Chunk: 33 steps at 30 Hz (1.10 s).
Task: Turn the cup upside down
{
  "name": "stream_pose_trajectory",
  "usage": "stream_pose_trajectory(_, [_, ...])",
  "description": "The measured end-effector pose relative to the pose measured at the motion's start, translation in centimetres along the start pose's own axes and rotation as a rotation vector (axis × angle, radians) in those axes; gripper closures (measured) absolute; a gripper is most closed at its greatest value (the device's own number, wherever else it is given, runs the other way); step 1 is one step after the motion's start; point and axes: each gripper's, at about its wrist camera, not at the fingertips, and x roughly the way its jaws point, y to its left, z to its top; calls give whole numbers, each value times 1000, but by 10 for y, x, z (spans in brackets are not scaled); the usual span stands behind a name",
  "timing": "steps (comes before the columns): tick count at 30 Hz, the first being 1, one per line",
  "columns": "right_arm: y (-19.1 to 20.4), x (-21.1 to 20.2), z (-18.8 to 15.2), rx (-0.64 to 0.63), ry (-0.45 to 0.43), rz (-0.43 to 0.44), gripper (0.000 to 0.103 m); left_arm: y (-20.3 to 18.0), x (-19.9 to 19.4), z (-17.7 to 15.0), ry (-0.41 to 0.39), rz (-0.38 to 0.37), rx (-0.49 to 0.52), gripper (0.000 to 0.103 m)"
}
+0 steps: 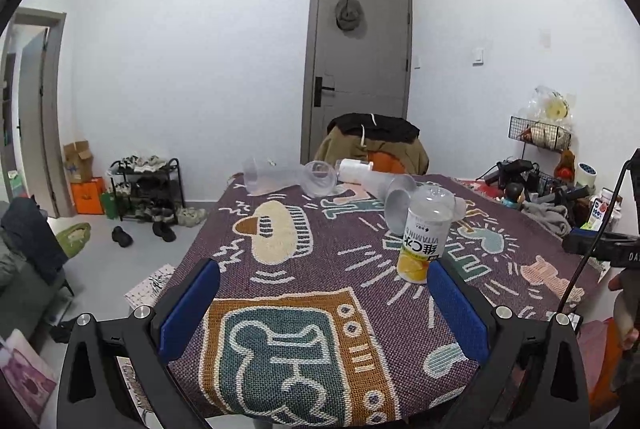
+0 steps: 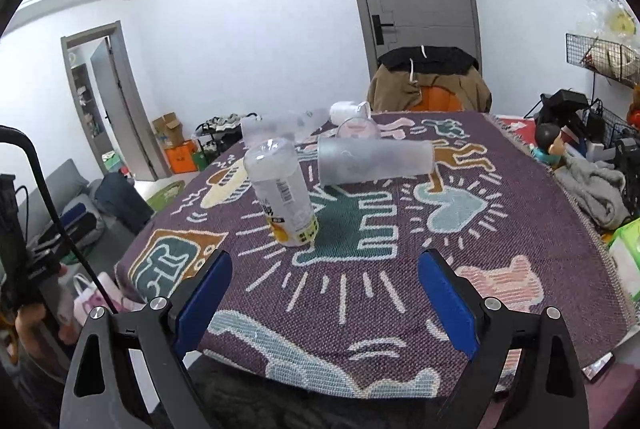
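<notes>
A clear plastic cup with a yellow vitamin-C label [image 1: 424, 233] stands upside down on the patterned tablecloth [image 1: 320, 293], just ahead of my left gripper's right finger. It also shows in the right wrist view [image 2: 282, 191], ahead and left of my right gripper. A frosted cup [image 2: 374, 161] lies on its side behind it, seen in the left wrist view too [image 1: 396, 199]. My left gripper [image 1: 324, 281] is open and empty. My right gripper [image 2: 325, 271] is open and empty.
Several more clear cups [image 1: 276, 179] and a white one [image 2: 348, 112] lie at the table's far edge. A chair draped with jackets [image 1: 374, 145] stands behind. Clutter and a grey cloth [image 2: 592, 189] sit along the right side. A shoe rack [image 1: 148, 189] is on the floor at left.
</notes>
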Motion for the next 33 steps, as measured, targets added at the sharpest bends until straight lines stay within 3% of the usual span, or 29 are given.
stream_pose_trajectory(33, [3,9,-7,8,17,-4,8,4,4,-3,15,25,-14,0])
